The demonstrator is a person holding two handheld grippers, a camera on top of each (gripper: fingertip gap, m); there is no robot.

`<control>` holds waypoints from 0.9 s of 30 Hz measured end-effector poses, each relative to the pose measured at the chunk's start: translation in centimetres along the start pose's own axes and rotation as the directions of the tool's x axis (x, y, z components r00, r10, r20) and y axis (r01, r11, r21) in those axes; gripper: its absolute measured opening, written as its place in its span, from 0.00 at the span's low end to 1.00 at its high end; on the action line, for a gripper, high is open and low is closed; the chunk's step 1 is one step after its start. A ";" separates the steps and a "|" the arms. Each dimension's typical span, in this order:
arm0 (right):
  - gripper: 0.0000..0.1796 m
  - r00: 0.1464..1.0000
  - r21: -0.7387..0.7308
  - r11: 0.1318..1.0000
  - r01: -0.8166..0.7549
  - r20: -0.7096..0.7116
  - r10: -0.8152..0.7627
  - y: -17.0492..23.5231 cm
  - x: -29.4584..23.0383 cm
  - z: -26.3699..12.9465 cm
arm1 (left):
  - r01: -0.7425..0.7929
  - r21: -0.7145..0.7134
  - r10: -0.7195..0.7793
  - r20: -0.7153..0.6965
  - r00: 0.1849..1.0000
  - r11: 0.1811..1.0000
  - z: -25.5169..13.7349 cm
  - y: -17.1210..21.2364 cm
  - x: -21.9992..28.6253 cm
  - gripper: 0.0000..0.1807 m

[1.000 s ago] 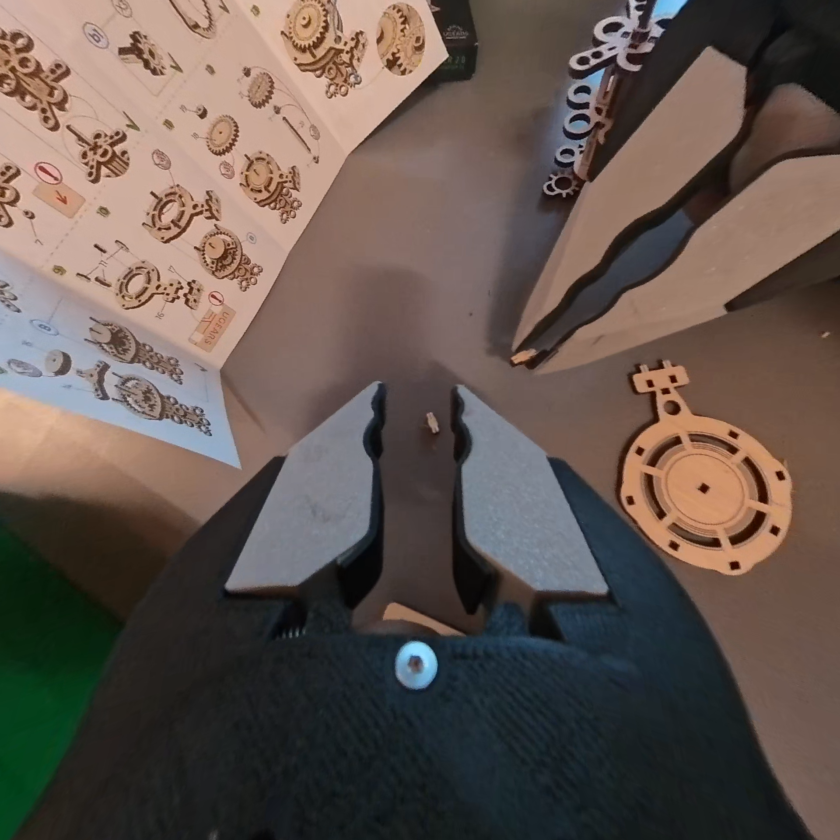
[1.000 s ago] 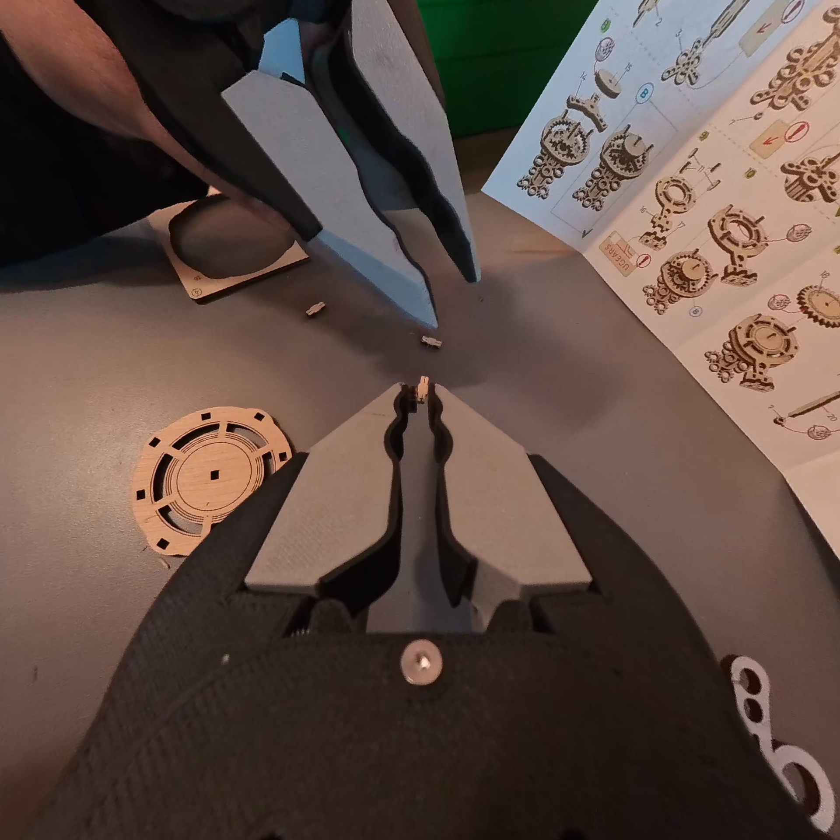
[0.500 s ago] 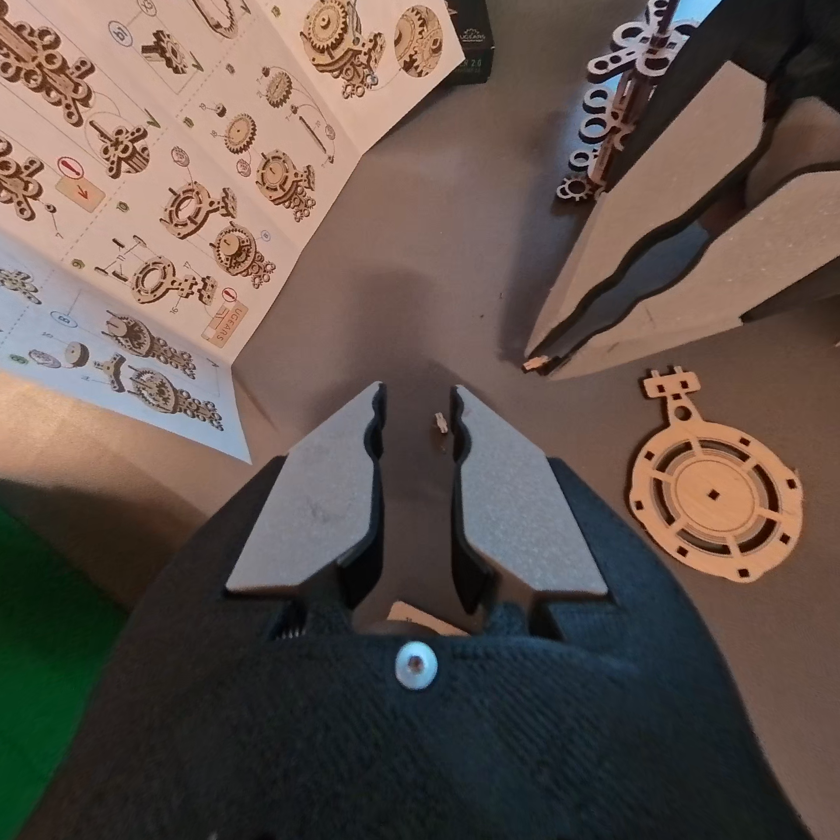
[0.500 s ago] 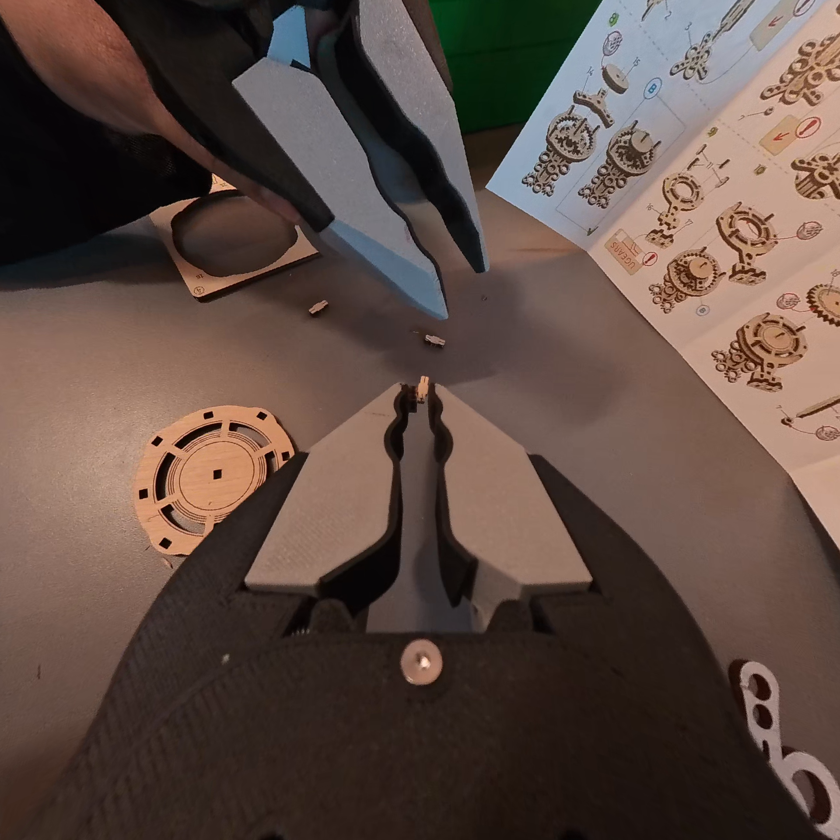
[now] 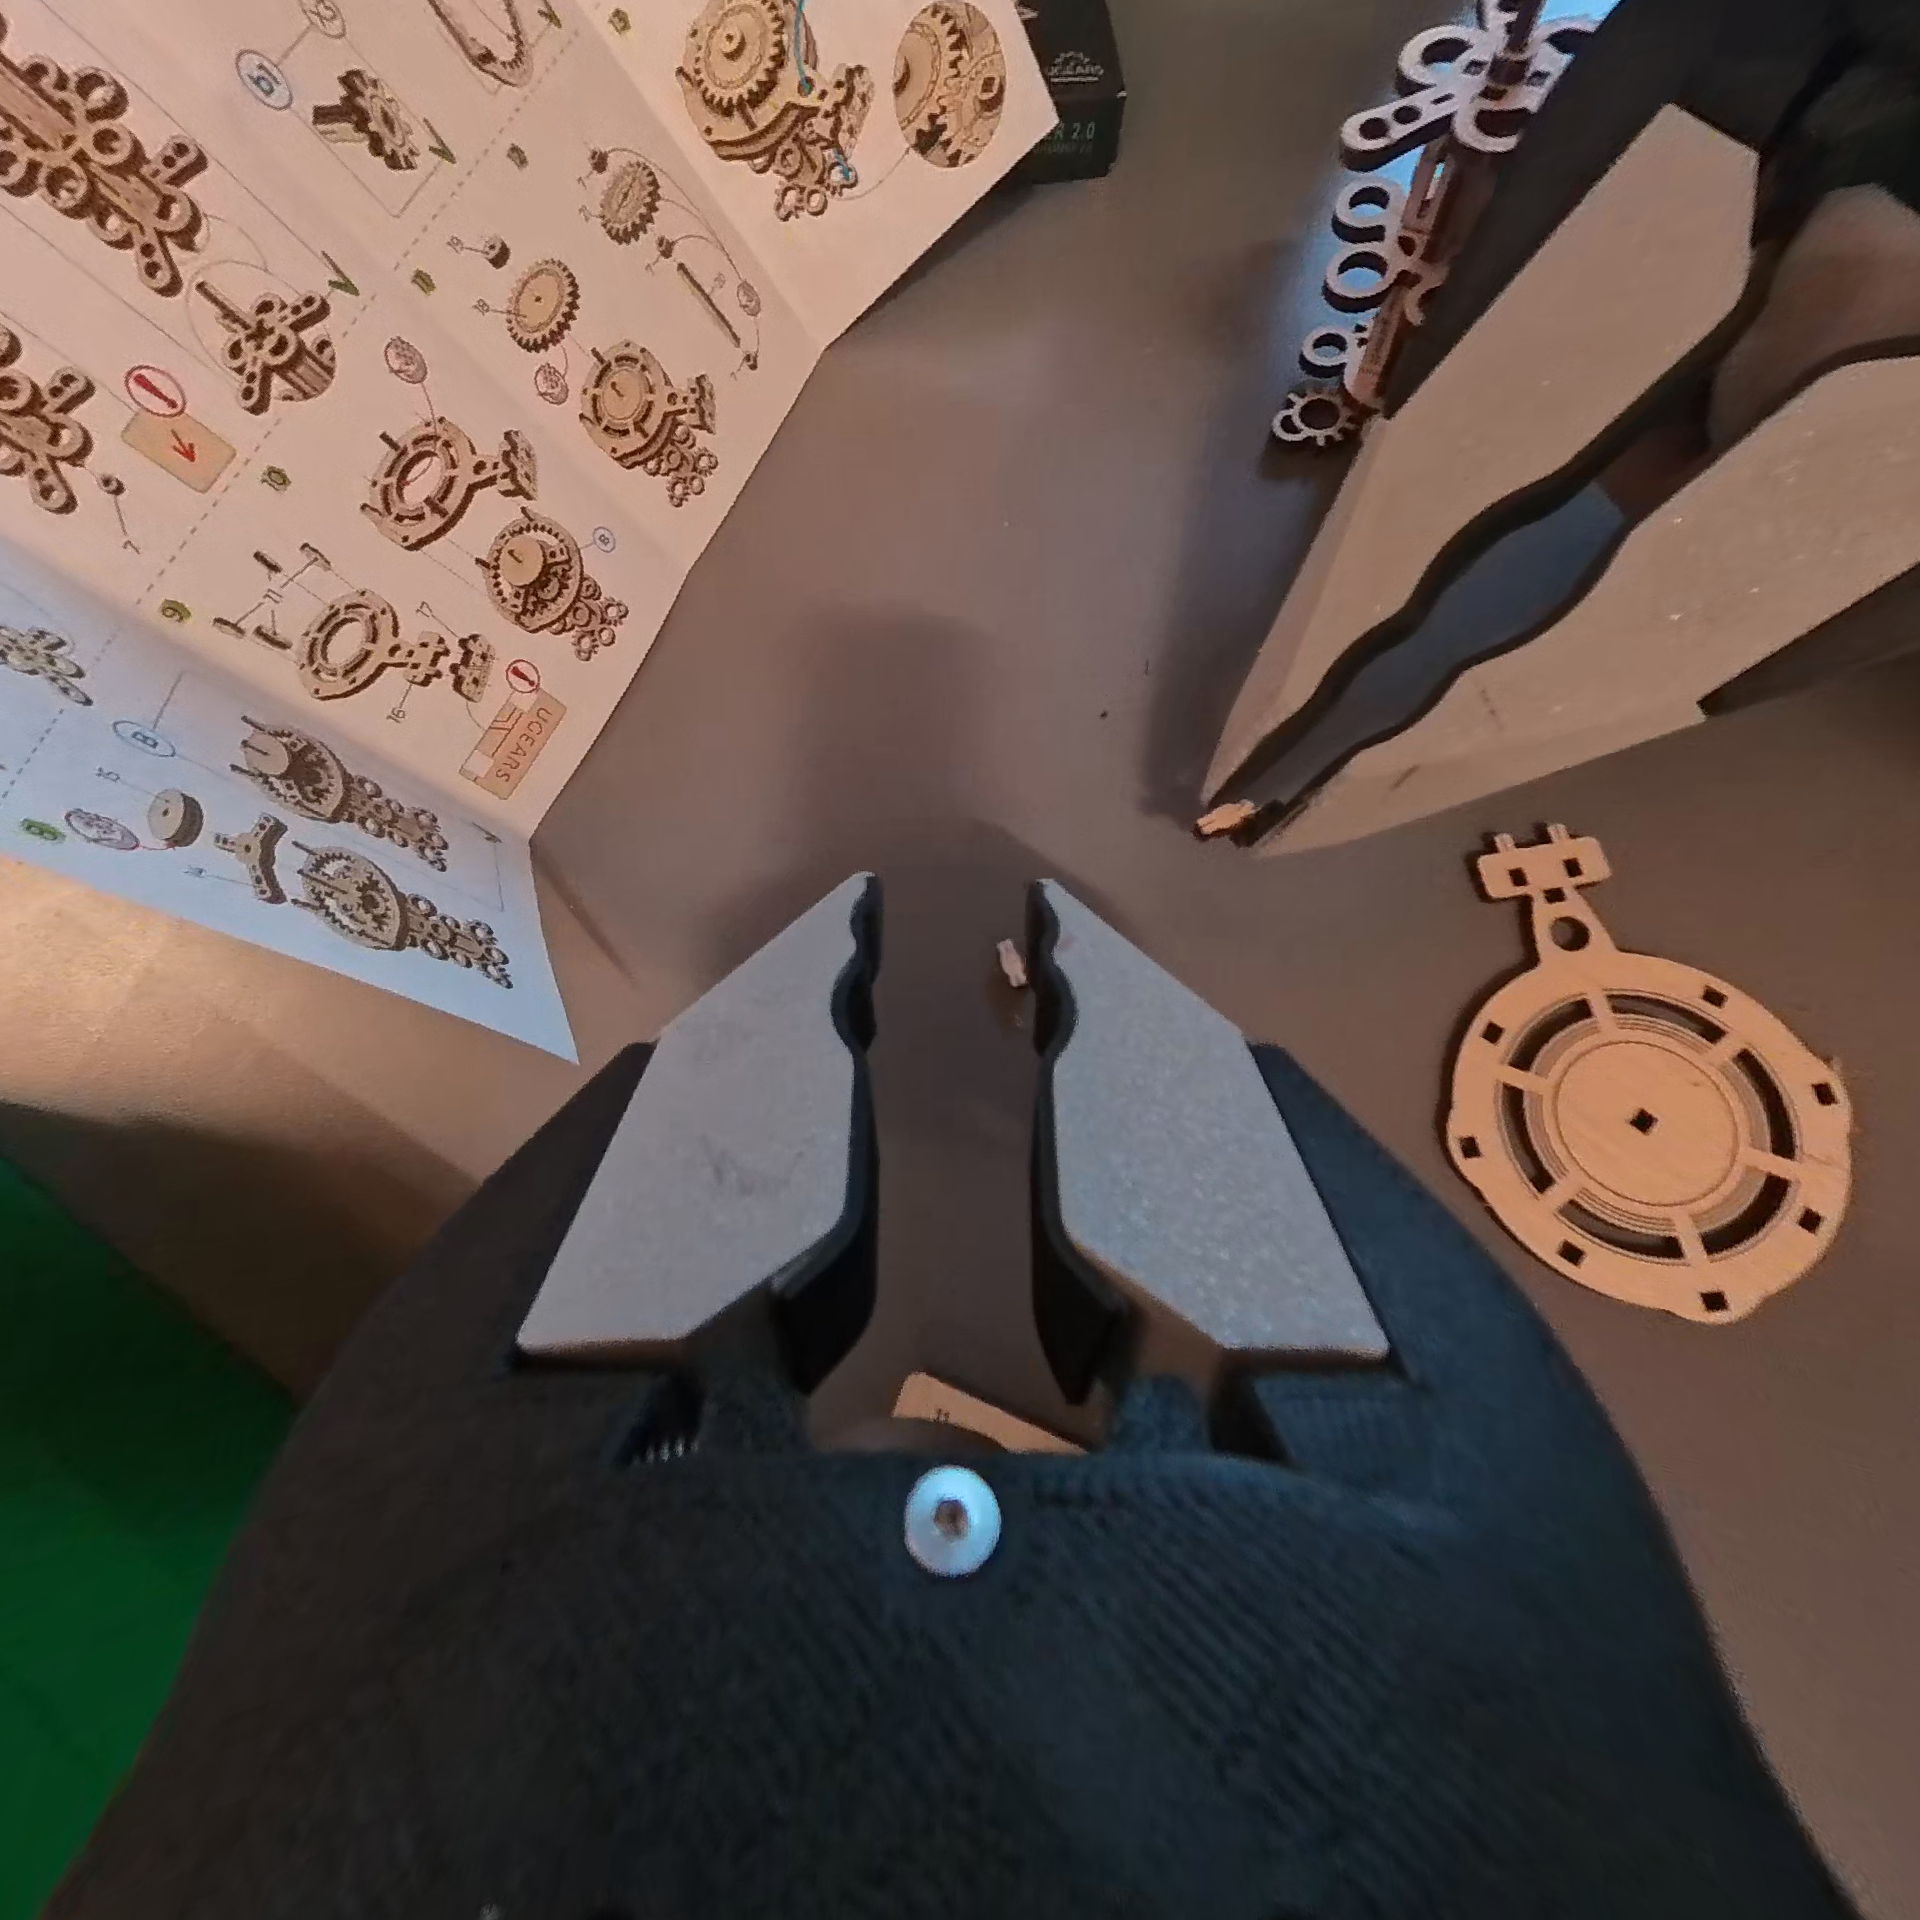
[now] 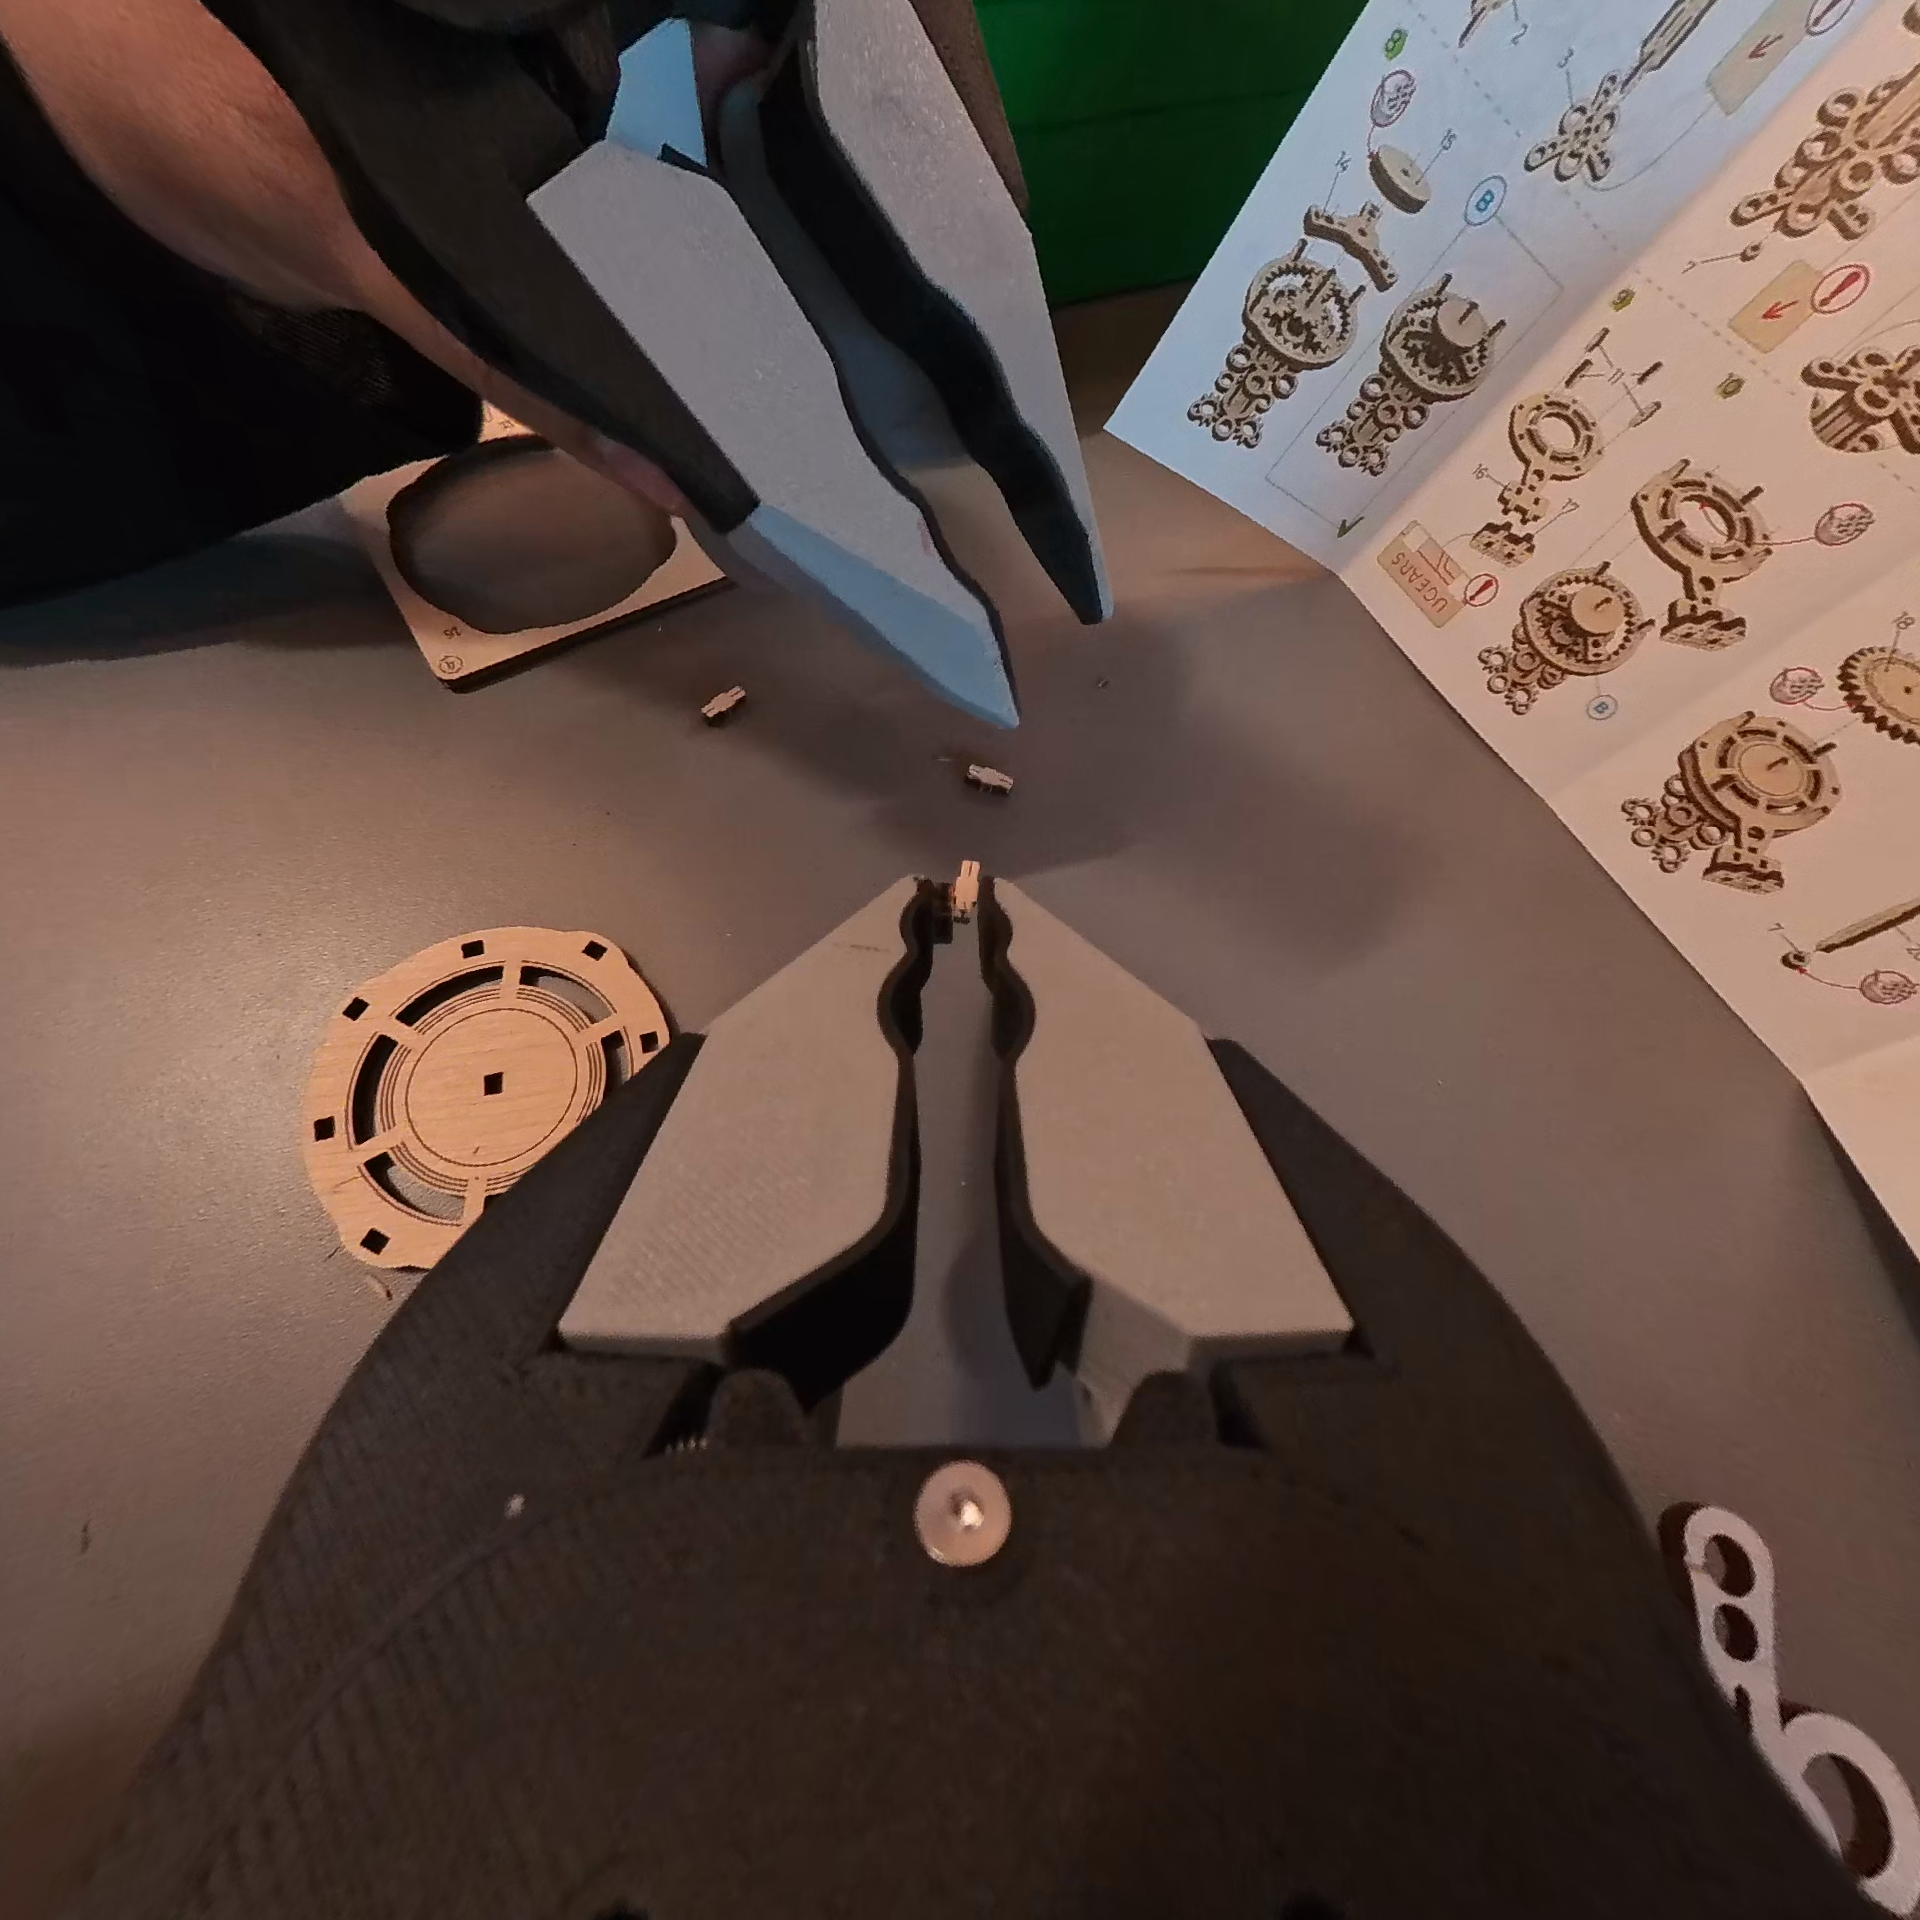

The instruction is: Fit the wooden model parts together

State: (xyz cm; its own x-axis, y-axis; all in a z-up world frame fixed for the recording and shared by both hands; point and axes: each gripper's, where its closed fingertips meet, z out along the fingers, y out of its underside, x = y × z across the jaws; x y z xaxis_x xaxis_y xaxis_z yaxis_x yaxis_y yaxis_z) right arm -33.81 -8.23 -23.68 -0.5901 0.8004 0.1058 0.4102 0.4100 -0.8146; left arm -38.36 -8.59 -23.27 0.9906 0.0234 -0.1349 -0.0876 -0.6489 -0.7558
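Note:
My left gripper [image 5: 954, 899] is open and empty, its tips just above the grey table. A tiny wooden peg [image 5: 1010, 961] lies on the table close to the inner side of its right finger; the same peg shows in the right wrist view [image 6: 987, 774]. My right gripper [image 6: 961, 896] is shut on another small wooden peg [image 6: 966, 891], held upright at the fingertips; it also shows in the left wrist view [image 5: 1226, 819]. A round slotted wooden disc [image 5: 1647, 1132] lies flat to the right, and shows in the right wrist view [image 6: 483, 1091].
A folded instruction sheet [image 5: 364, 416] covers the left of the table. A third loose peg [image 6: 724, 704] lies near a wooden sheet with a round cut-out [image 6: 457, 655]. A pale openwork wooden assembly [image 5: 1392, 229] stands behind the right gripper. A black box [image 5: 1081, 94] is at the back.
My left gripper has drifted a little sideways, so the loose peg now sits nearer its right finger. The right gripper keeps its peg and has barely moved.

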 end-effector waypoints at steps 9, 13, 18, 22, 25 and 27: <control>0.02 1.000 0.037 0.999 -0.019 0.018 0.018 -0.6 -0.1 -0.4 | -0.248 0.064 0.249 -0.013 0.968 0.967 0.2 -0.8 2.1 0.19; 0.02 0.997 0.076 0.996 -0.057 0.061 0.052 -1.3 -0.2 -1.0 | -0.429 0.196 0.428 0.050 0.903 0.882 -1.2 -1.9 3.2 0.15; 0.02 0.992 0.092 0.992 -0.090 0.101 0.081 -1.6 -0.5 -1.2 | -0.523 0.283 0.515 0.108 0.851 0.804 -2.5 -3.0 4.4 0.12; 0.02 0.981 0.103 0.986 -0.131 0.158 0.114 -1.9 -1.0 -1.4 | -0.619 0.273 0.599 0.160 0.784 0.737 -2.4 -2.8 4.9 0.09; 0.02 0.958 0.121 0.972 -0.200 0.233 0.169 -2.4 -1.4 -1.9 | -0.672 0.239 0.642 0.200 0.740 0.701 -2.1 -2.5 5.0 0.09; 0.02 0.933 0.135 0.957 -0.257 0.294 0.209 -2.9 -1.6 -2.4 | -0.693 0.246 0.658 0.220 0.721 0.678 -2.3 -2.4 5.2 0.08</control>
State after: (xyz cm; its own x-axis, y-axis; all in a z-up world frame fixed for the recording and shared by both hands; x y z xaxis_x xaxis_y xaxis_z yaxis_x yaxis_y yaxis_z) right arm -32.37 -9.65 -20.13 -0.6695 0.7033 -0.2393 0.4502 0.1279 -0.8837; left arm -32.78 -8.66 -20.66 0.6332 -0.2428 -0.7349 -0.7718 -0.2685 -0.5763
